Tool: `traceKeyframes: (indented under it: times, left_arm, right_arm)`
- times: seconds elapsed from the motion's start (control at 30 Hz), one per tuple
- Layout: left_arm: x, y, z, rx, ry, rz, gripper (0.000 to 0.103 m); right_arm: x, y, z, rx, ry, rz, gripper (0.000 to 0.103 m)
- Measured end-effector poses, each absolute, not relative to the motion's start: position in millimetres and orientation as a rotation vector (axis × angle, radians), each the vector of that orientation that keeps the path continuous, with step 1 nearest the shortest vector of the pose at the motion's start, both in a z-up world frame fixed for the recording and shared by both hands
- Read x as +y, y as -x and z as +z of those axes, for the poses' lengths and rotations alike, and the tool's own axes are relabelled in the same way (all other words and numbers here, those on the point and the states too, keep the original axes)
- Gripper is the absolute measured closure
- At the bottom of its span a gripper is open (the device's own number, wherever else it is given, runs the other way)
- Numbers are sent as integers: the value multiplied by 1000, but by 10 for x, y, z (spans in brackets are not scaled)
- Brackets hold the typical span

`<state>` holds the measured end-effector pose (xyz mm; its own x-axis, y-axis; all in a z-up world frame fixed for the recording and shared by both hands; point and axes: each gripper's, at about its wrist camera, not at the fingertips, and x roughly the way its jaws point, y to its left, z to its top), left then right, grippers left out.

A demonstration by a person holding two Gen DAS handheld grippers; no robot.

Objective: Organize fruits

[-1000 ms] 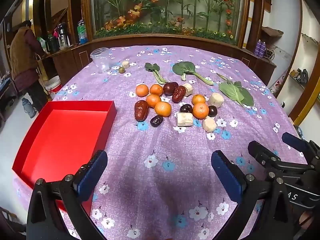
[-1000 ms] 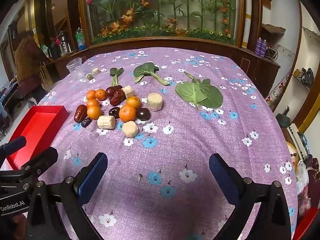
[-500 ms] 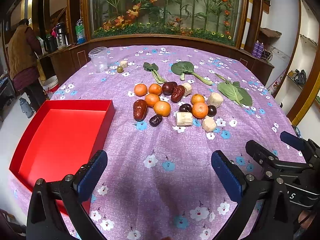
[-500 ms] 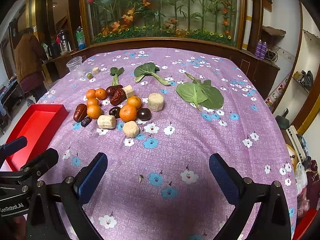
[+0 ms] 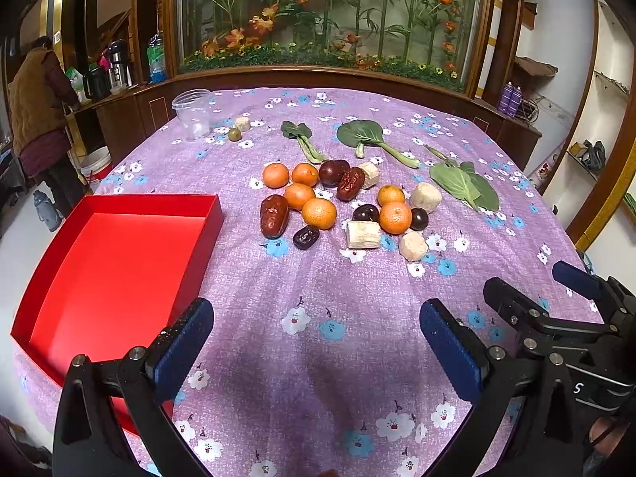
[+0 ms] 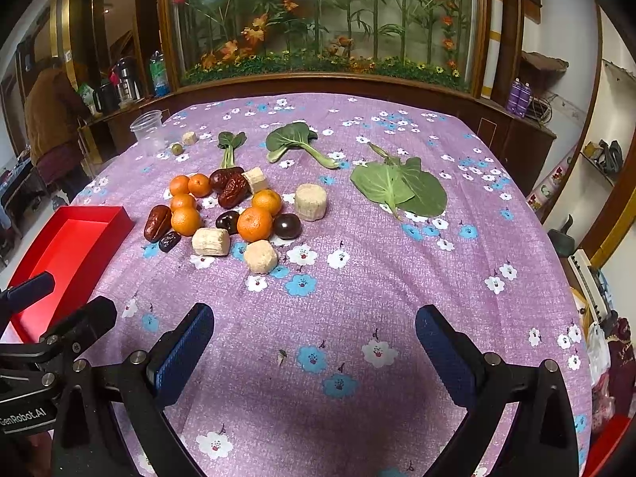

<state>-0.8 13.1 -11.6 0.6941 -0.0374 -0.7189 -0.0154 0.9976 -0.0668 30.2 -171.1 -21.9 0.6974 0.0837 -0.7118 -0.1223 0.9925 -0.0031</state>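
Note:
Several oranges (image 5: 318, 213) (image 6: 254, 223), red dates (image 5: 273, 215) (image 6: 156, 222), dark plums (image 5: 418, 218) (image 6: 286, 225) and pale chunks (image 5: 362, 234) (image 6: 260, 256) lie clustered mid-table on the purple floral cloth. An empty red box (image 5: 119, 262) (image 6: 67, 234) sits at the left edge. My left gripper (image 5: 316, 342) is open and empty, hovering near the table's front, short of the cluster. My right gripper (image 6: 314, 342) is open and empty, also short of the fruit. Each gripper shows in the other's view: the right one (image 5: 556, 310), the left one (image 6: 51, 314).
Green leaves (image 5: 465, 185) (image 6: 397, 189) lie right of and behind the fruit. A clear plastic cup (image 5: 193, 113) stands at the far left with a small green fruit (image 5: 234, 134) beside it. A wooden planter wall runs behind the table. A person (image 5: 35, 119) stands at far left.
Both grippers have risen and drawn back slightly, so the table appears a little lower in view. Both stay open. No fruit has moved.

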Motion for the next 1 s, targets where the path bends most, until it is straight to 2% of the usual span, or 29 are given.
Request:
traceKeyframes:
  times: [1.0]
  left_arm:
    - [136, 10, -121, 804, 69, -12, 0]
  right_arm:
    - [-1700, -320, -238, 793, 51, 116, 0]
